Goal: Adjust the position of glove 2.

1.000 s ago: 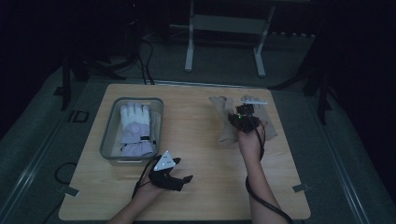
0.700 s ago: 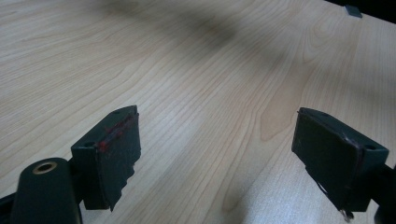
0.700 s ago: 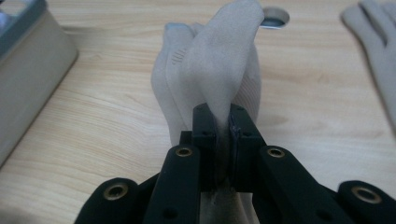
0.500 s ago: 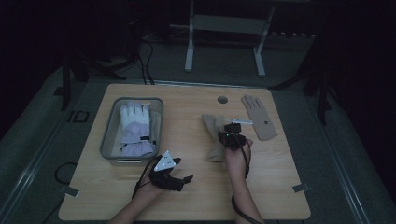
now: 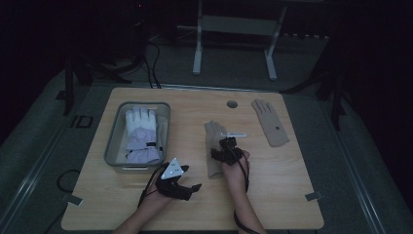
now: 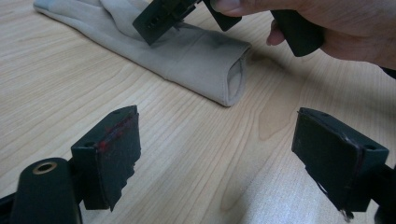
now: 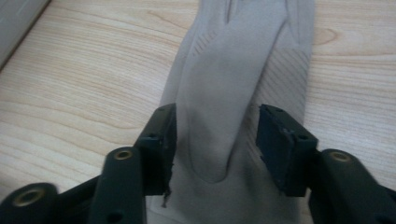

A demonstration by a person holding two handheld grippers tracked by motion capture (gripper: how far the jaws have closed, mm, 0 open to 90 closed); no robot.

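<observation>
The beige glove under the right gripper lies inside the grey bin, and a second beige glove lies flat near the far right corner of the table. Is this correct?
Not quite. The beige glove under the right gripper lies on the bare wooden table, outside the grey bin, as the high view shows. The bin holds a white glove. The second beige glove does lie flat near the far right corner.

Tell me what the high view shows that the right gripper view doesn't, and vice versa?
High view: a grey tray holding a white glove, a second tan glove at the far right, and the left gripper, open. Right gripper view: the fingers of the right gripper have just been opening and stand apart either side of a raised fold. Both: the tan glove flat on the wooden table.
</observation>
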